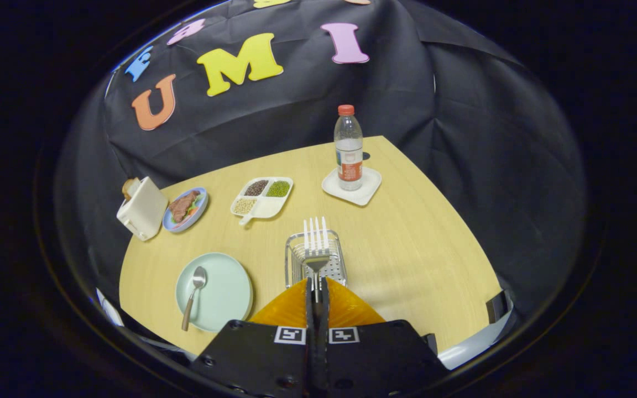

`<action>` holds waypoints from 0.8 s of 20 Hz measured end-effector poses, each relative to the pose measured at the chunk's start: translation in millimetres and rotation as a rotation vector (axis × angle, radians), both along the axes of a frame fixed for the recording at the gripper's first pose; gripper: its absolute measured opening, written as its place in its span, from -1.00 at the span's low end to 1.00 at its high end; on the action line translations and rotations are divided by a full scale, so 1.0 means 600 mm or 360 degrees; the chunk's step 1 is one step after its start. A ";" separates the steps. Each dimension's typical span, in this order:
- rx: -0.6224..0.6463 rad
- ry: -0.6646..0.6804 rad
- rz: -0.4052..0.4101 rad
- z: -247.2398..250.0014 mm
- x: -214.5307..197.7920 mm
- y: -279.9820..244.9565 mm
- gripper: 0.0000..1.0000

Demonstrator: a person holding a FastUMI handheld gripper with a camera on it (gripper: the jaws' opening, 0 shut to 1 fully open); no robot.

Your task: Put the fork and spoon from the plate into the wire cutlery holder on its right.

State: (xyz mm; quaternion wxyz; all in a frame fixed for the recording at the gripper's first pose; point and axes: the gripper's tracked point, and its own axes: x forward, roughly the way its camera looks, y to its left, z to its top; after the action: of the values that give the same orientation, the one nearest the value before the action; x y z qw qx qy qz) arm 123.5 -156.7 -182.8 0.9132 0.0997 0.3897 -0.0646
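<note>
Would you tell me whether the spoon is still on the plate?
Yes: the metal spoon lies on the pale green plate; the tool holds the fork.

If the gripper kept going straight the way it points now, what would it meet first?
Probably the wire cutlery holder, just beyond the gripper, which is shut on the fork; the tines overlap the holder, though depth is unclear.

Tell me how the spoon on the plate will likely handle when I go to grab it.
The spoon looks like smooth metal, so probably stiff but slippery. It lies flat on the glossy plate, handle past the rim, so it may slide or pivot. The gripper is shut on the fork over the wire holder.
</note>
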 end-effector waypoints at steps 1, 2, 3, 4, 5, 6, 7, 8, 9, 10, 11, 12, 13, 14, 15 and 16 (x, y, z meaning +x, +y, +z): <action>0.0001 -0.0001 -0.0001 -0.001 0.002 0.002 -0.99; -0.0016 0.0006 0.0000 -0.004 0.003 0.002 -0.93; -0.0031 0.0012 0.0001 -0.006 0.002 0.003 -0.93; -0.0029 0.0004 -0.0005 -0.004 0.006 0.004 -0.93; -0.0023 -0.0005 -0.0014 -0.003 0.009 0.003 -0.93; -0.0019 -0.0009 -0.0022 -0.002 0.011 0.003 -0.94; -0.0016 -0.0010 -0.0026 -0.005 0.011 0.005 -0.93; -0.0018 -0.0010 -0.0029 -0.008 0.013 0.006 -0.93; -0.0013 -0.0025 -0.0028 -0.006 0.013 0.007 -0.93; 0.0010 -0.0049 -0.0025 -0.001 0.019 0.012 -0.78; 0.0017 -0.0071 -0.0033 0.001 0.021 0.009 -0.63; 0.0018 -0.0088 -0.0043 0.006 0.025 0.006 -0.48; 0.0032 -0.0109 -0.0042 0.014 0.025 0.008 -0.48; 0.0054 -0.0136 -0.0040 0.017 0.028 0.012 -0.28; 0.0053 -0.0151 -0.0047 0.020 0.025 0.010 -0.08; 0.0050 -0.0165 -0.0054 0.026 0.025 0.008 0.12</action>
State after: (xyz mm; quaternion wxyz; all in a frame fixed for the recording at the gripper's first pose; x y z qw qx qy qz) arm 138.4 -152.0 -167.5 0.9293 0.1238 0.3410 -0.0688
